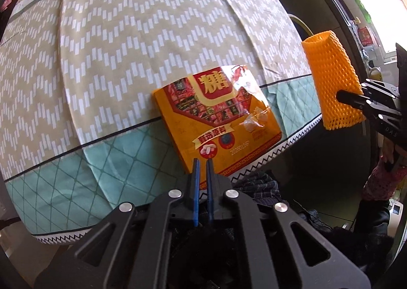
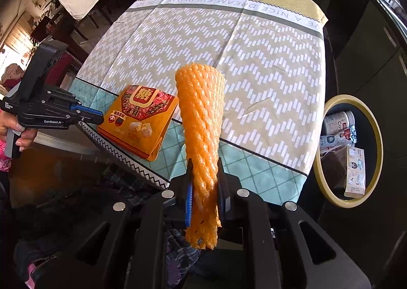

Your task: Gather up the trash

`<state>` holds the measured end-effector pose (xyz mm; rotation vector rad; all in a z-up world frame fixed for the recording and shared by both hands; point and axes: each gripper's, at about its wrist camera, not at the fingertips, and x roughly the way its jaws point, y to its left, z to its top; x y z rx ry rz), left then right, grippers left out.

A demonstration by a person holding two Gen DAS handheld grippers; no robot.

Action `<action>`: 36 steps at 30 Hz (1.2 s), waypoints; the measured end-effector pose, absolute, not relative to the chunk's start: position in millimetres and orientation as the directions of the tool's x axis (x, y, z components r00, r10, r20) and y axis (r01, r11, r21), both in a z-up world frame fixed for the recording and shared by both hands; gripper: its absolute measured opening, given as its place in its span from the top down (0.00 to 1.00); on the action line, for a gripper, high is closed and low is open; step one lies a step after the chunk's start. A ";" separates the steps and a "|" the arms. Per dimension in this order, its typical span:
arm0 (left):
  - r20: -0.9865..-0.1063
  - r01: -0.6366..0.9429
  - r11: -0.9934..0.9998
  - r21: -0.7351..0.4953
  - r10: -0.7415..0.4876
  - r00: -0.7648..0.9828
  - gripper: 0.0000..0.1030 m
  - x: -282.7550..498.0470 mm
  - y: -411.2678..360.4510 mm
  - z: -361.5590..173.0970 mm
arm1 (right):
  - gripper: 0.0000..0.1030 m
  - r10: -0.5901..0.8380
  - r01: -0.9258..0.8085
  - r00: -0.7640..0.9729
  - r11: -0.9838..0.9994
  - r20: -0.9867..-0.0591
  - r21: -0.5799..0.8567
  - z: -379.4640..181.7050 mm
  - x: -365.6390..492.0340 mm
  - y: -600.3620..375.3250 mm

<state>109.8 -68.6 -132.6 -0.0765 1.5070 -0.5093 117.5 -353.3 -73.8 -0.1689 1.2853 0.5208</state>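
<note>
Orange foam-mesh sleeve point(image 2: 201, 136), tubular and netted, stands clamped in the right hand-held gripper point(image 2: 203, 187) above the cloth-covered surface point(image 2: 267, 65), glossy candy box point(image 2: 140, 121) at nine o'clock beside the left hand-held gripper point(image 1: 202, 174), its fingers nearly together.

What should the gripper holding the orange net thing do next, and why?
Probably swing right, toward the trash bin. The right gripper is already shut on the orange foam net and holds it above the table's edge, and the bin beside the table already holds other wrappers. The orange candy bag can wait for the left gripper.
</note>
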 end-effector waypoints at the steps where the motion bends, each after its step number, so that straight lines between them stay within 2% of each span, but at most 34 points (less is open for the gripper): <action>1: -0.924 0.279 0.885 -0.372 -0.381 -0.024 0.96 111.4 -74.8 -130.4 | 0.85 0.276 -0.453 0.193 0.876 -0.942 0.164 -70.9 117.2 -356.8; 4: -0.918 0.266 0.881 -0.392 -0.394 -0.047 0.95 121.5 -88.0 -129.3 | 0.85 0.277 -0.433 0.213 0.887 -0.937 0.164 -64.8 115.5 -368.3; 6: -0.924 0.250 0.891 -0.379 -0.380 -0.048 0.91 125.1 -89.9 -130.9 | 0.85 0.278 -0.423 0.219 0.891 -0.936 0.165 -63.6 113.2 -375.6; 7: -0.925 0.236 0.895 -0.378 -0.377 -0.051 0.84 131.2 -87.2 -133.9 | 0.85 0.279 -0.420 0.218 0.892 -0.935 0.168 -64.3 112.4 -379.4; 8: -0.925 0.218 0.899 -0.379 -0.376 -0.055 0.72 132.3 -84.5 -135.3 | 0.85 0.280 -0.416 0.217 0.893 -0.935 0.171 -65.1 111.7 -382.8; 10: -0.924 0.190 0.904 -0.382 -0.378 -0.056 0.63 137.0 -73.7 -140.6 | 0.85 0.278 -0.409 0.214 0.896 -0.936 0.173 -67.1 111.7 -388.3; 21: -0.880 0.097 0.876 -0.472 -0.462 -0.111 0.64 136.8 -57.0 -161.4 | 0.85 0.279 -0.423 0.213 0.890 -0.937 0.169 -65.5 111.9 -387.5; 23: -0.874 0.082 0.872 -0.482 -0.472 -0.113 0.64 135.8 -54.7 -164.2 | 0.82 0.273 -0.420 0.216 0.893 -0.937 0.163 -65.2 112.8 -388.2; 36: -0.799 0.074 0.797 -0.599 -0.591 -0.107 0.65 139.5 -56.5 -155.7 | 0.82 0.260 -0.416 0.222 0.897 -0.940 0.150 -63.9 111.2 -389.7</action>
